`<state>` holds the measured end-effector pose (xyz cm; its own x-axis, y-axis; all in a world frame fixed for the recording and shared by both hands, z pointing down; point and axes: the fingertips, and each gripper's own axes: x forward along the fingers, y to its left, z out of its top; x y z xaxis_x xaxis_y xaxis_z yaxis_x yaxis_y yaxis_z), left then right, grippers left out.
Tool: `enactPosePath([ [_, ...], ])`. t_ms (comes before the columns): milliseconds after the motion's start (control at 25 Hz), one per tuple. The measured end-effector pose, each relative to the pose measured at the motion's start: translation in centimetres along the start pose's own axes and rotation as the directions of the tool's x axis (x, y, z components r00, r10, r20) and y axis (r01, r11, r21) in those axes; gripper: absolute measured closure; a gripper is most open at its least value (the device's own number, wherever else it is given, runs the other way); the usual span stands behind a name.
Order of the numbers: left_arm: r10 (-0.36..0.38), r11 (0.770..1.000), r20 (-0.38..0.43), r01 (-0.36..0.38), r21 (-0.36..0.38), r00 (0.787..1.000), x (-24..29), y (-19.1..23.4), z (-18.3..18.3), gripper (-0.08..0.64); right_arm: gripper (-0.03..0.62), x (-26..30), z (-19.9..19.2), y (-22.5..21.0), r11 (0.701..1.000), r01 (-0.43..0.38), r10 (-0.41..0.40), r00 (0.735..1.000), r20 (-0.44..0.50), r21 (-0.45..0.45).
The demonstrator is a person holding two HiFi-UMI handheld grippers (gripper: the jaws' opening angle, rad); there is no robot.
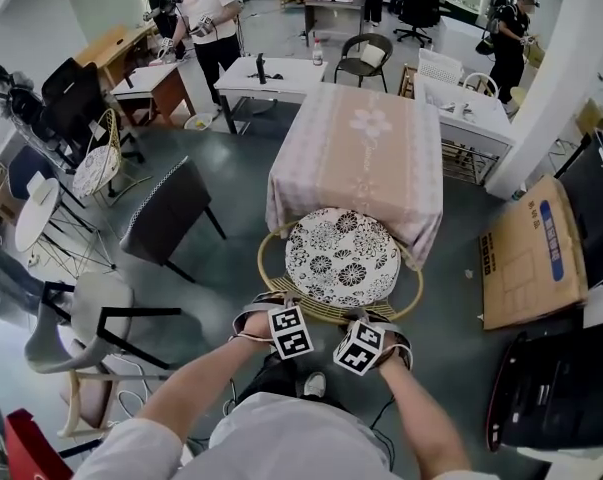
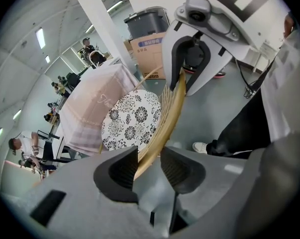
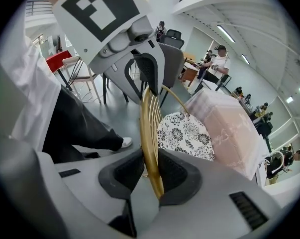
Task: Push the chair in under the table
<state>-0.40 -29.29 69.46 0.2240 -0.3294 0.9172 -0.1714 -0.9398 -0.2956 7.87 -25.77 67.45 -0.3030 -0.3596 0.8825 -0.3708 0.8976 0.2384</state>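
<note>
While clamped tight on the gold wire back rim of the chair (image 1: 341,258) with the right gripper (image 3: 150,173), holds that same rim in the left gripper (image 2: 149,164) too, seemingly pinched there. Shows a round cushion in black-and-white flowers, front edge just under the pink cloth of the table (image 1: 356,148). Faces the table squarely, back toward the person (image 1: 281,438), with a dark chair (image 1: 166,213) and a cardboard box (image 1: 531,253) off to either side.

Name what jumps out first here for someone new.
A chair with a black-and-white floral seat sits front and centre, its far edge meeting the pink-clothed table. The left gripper and right gripper both clamp its golden wire back, nearest the camera.
</note>
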Motion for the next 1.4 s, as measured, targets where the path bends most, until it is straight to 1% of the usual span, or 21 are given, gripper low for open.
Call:
enactPosePath([
  [280, 0.008, 1.000, 0.020, -0.008, 0.014, 1.000, 1.2, 2.8, 1.2, 0.422, 0.514, 0.9, -0.2, -3.3, 0.999, 0.033, -0.032, 0.999, -0.036, 0.026],
  [440, 0.020, 1.000, 0.027, -0.020, 0.011, 0.999, 1.9, 4.5, 1.7, 0.422, 0.512, 1.3, 0.3, -5.1, 0.998, 0.044, -0.043, 0.999, -0.030, 0.053],
  [560, 0.032, 0.999, 0.031, -0.032, 0.007, 0.999, 2.3, 5.8, 2.0, 0.422, 0.512, 1.6, 0.7, -6.3, 0.997, 0.048, -0.046, 0.999, -0.027, 0.055],
  [960, 0.045, 0.999, 0.026, -0.045, -0.008, 0.999, 3.5, 8.6, 2.9, 0.419, 0.512, 2.8, 0.3, -9.2, 0.997, 0.053, -0.051, 0.998, -0.041, 0.061],
  [1200, 0.047, 0.999, 0.024, -0.047, 0.000, 0.999, 4.2, 10.1, 3.2, 0.419, 0.512, 3.3, 1.0, -10.8, 0.997, 0.056, -0.054, 0.998, -0.041, 0.058],
  [1400, 0.037, 0.999, 0.010, -0.037, 0.005, 0.999, 4.7, 11.2, 3.5, 0.419, 0.508, 3.6, 1.0, -11.9, 0.995, 0.055, -0.052, 0.998, -0.045, 0.086],
])
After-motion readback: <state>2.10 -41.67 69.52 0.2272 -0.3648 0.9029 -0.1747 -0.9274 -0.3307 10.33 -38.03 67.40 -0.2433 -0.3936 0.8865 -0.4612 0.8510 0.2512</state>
